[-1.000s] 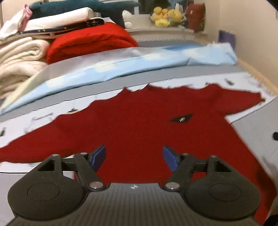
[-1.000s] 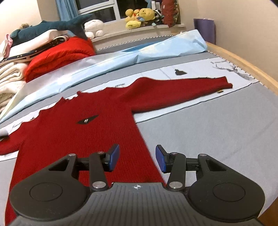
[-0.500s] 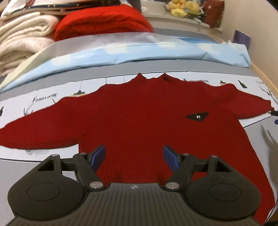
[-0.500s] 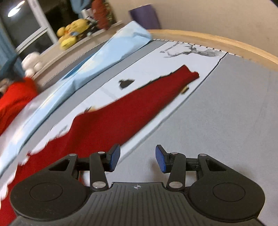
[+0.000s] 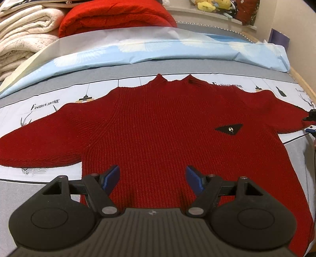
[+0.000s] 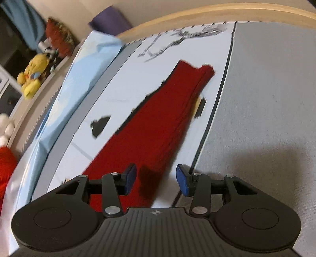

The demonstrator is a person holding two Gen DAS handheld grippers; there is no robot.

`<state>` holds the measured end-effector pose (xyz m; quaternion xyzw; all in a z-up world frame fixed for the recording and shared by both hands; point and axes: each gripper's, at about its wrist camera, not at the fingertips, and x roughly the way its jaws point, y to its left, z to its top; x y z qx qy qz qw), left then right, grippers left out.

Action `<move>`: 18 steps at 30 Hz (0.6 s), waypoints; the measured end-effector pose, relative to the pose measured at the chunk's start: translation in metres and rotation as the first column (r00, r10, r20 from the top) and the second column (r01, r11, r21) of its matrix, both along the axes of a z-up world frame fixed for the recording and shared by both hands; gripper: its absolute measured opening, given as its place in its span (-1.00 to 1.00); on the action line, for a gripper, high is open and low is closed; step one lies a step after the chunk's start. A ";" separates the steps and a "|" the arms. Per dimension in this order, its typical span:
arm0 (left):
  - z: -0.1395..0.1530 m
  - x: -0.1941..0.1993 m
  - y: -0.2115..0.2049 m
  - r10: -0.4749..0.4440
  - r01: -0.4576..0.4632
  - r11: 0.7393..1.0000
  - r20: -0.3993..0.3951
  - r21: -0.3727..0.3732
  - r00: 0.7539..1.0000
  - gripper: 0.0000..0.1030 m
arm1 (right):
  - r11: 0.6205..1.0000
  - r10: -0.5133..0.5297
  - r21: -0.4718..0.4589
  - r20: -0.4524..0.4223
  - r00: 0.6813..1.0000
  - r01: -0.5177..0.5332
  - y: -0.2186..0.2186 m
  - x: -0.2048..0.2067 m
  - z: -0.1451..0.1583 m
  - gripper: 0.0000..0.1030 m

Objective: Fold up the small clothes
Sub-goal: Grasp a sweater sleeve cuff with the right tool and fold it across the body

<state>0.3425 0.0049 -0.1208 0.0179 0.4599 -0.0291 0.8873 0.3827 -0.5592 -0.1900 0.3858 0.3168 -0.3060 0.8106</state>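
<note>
The red knit sweater (image 5: 158, 126) lies flat, front up, on the bed sheet (image 5: 49, 102); your left gripper (image 5: 153, 178) hovers wide open and empty, your right gripper (image 6: 156, 178) is closing, empty, over the sleeve (image 6: 158, 122); expect soft, limp, stretchy knit, so pinch the cuff edge.

Deep red knit on a grey and white printed bed

The ribbed dark red knitted sweater (image 5: 158, 126) bore a small black triangular patch (image 5: 229, 128). The bedsheet (image 5: 49, 106) was grey with a white band printed in black line drawings and lettering. Behind lay a pale blue cloud-patterned cover (image 5: 138, 49), cream folded blankets (image 5: 23, 39), a bright red bundle (image 5: 110, 17) and a yellow plush toy (image 6: 32, 76).
</note>
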 end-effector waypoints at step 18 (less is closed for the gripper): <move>0.022 -0.001 0.069 0.169 -0.169 0.982 -0.003 -0.089 0.986 0.51 | 0.591 0.569 -0.656 -0.074 0.819 -0.469 0.212 0.047 0.126 -0.81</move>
